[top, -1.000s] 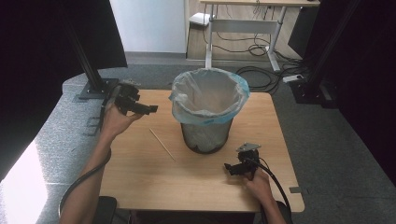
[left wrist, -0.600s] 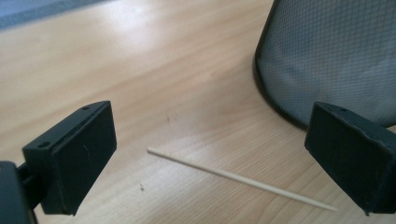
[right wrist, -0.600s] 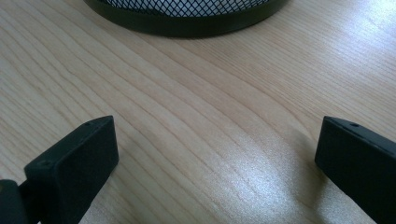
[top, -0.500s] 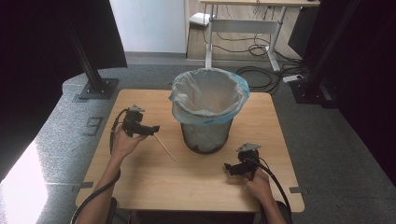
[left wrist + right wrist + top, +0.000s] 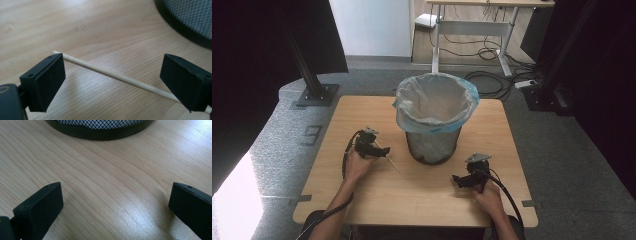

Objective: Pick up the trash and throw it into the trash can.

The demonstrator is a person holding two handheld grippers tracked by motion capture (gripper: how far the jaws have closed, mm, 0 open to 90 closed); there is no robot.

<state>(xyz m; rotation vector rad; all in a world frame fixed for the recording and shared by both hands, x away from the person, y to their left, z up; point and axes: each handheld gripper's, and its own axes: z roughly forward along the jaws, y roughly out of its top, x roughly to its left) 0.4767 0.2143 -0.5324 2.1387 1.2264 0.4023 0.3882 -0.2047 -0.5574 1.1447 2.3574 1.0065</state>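
No brand, label or printed word can be read anywhere. The one mark is on the grey floor [image 5: 277,150] left of the surface [image 5: 422,195]: a dark painted figure [image 5: 312,135] that looks like a "3", though I cannot be sure.

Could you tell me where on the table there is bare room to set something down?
The table is bare along its far left corner behind the left gripper, and along the near edge between the two hands. It is tight around the wastebasket, where the thin wooden stick lies on its left and the right gripper on its near right.
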